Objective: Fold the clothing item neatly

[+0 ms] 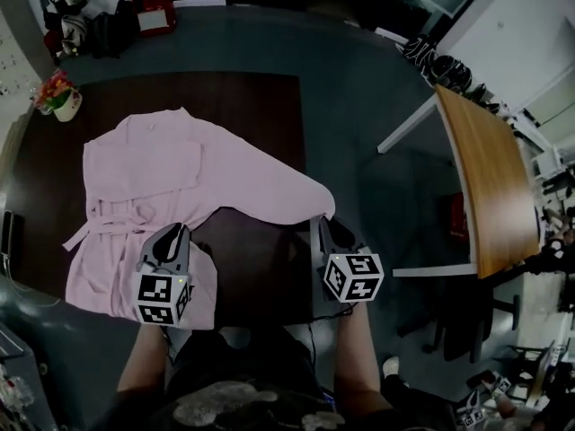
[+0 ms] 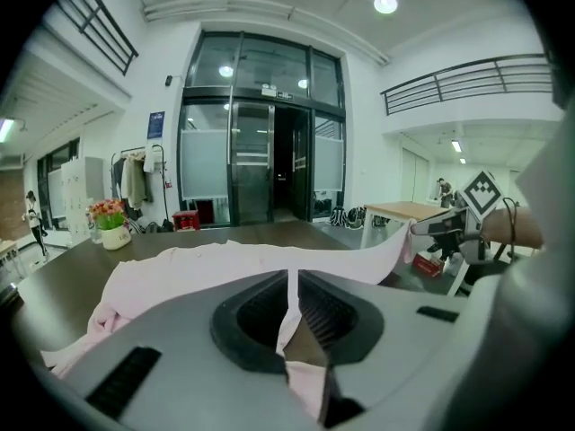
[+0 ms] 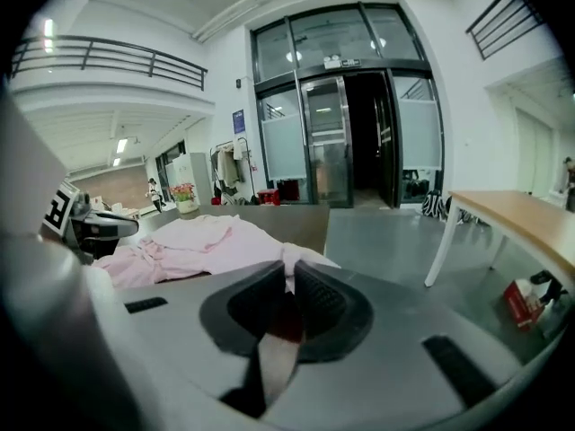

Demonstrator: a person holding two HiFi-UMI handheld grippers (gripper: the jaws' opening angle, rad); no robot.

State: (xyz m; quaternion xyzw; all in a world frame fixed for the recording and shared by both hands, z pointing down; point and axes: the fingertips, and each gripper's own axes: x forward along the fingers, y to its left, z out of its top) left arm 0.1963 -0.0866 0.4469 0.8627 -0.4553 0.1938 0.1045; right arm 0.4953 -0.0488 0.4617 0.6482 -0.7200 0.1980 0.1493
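**A:** What do we have in front of us?

**B:** The pink robe (image 1: 148,182), thin, soft and matte. It lies spread over the left half of the head view. A tie belt crosses its waist, and one long sleeve tapers out toward the centre right.

**A:** And our grip on it?

**B:** Our left gripper (image 1: 175,233) is at the lower left. Its jaws are pinched nearly together on a fold of the hem, and the cloth runs up between the ribbed black pads (image 2: 316,305). Our right gripper (image 1: 325,224) has its jaws drawn close on the sleeve end, with a pink strip caught between them. Between the two grippers the cloth hangs in a shallow curve.

**A:** What does it rest on?

**B:** A dark table (image 1: 260,106), smooth and brown. A flower pot (image 1: 61,97) stands at its upper left corner. The sleeve end we hold is at the table's right edge.

**A:** And around us?

**B:** We see a grey-blue floor (image 1: 359,88), and a wooden table (image 1: 490,187) on white legs at the right. A red box (image 1: 153,9) sits at the top. Tall glass doors (image 2: 260,164) stand beyond, under a railed balcony.
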